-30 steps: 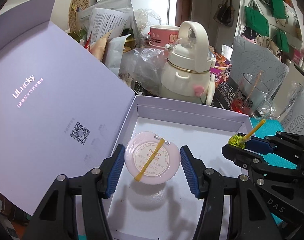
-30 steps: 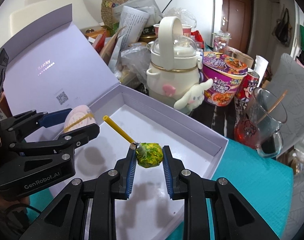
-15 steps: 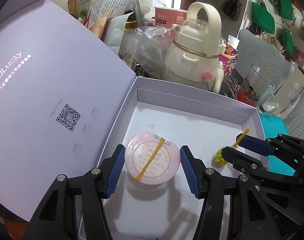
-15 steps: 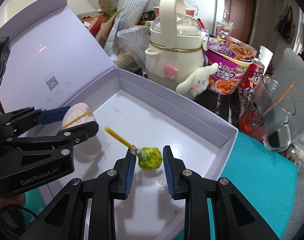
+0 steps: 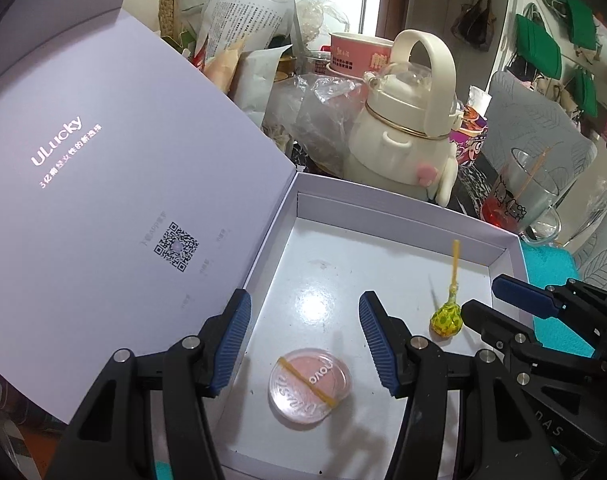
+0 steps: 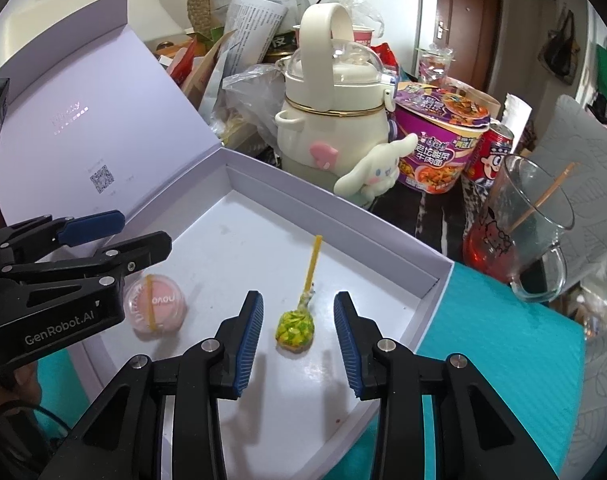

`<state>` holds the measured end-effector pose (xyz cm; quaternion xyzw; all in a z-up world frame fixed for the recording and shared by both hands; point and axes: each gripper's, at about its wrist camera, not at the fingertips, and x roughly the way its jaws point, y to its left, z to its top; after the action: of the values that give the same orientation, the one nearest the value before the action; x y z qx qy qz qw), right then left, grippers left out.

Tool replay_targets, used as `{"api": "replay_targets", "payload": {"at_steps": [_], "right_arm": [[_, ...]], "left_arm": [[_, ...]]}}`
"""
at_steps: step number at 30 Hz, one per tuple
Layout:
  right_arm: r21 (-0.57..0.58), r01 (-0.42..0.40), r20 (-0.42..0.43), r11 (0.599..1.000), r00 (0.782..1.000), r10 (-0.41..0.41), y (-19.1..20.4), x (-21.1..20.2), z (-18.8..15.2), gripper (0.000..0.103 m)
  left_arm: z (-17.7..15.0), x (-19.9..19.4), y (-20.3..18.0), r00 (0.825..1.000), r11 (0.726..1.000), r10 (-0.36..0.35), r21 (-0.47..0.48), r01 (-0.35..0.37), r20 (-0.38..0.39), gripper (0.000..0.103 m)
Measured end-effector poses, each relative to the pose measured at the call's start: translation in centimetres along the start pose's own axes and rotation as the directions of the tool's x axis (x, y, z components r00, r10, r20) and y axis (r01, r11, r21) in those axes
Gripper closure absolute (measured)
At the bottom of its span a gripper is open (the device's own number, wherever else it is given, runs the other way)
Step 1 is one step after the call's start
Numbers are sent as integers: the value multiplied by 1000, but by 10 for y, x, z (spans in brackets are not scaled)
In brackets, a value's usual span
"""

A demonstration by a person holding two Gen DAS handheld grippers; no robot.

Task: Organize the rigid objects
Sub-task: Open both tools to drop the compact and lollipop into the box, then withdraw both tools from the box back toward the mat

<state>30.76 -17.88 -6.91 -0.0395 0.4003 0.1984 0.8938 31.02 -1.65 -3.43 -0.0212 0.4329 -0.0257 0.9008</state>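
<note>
A round pink compact (image 5: 309, 385) with a yellow rubber band lies flat on the floor of the open lavender box (image 5: 403, 210); it also shows in the right wrist view (image 6: 155, 306). A green-wrapped lollipop (image 5: 446, 318) with a yellow stick lies in the box to its right, also seen in the right wrist view (image 6: 295, 330). My left gripper (image 5: 303, 332) is open and empty above the compact. My right gripper (image 6: 297, 334) is open, its fingers on either side of the lollipop, not touching it.
The box lid (image 5: 103, 200) stands open at the left. Behind the box are a cream bottle (image 6: 329, 120) with a plush charm, a noodle cup (image 6: 439, 136), a red can (image 6: 493, 152), a glass mug (image 6: 523, 224) and piled bags. A teal mat (image 6: 503, 344) lies under the box.
Both grippers opened. The compact dropped from the left gripper onto the box floor, and the lollipop dropped from the right gripper into the box.
</note>
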Motion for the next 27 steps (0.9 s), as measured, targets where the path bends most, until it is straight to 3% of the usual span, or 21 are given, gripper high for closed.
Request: {"api": "replay_targets", "payload": {"at_steps": [12, 15, 27], "right_arm": [[9, 21, 72, 1000, 997, -21, 8, -39, 2, 66], [-5, 54, 97, 999, 994, -53, 13, -54, 1, 66], [-40, 63, 170, 997, 984, -55, 38, -109, 1, 66]], "left_arm": [[-1, -33, -3, 998, 1000, -27, 5, 27, 48, 47], [-1, -44, -2, 998, 1000, -10, 6, 10, 68, 47], [-3, -111, 7, 986, 1000, 19, -11, -17, 168, 47]]}}
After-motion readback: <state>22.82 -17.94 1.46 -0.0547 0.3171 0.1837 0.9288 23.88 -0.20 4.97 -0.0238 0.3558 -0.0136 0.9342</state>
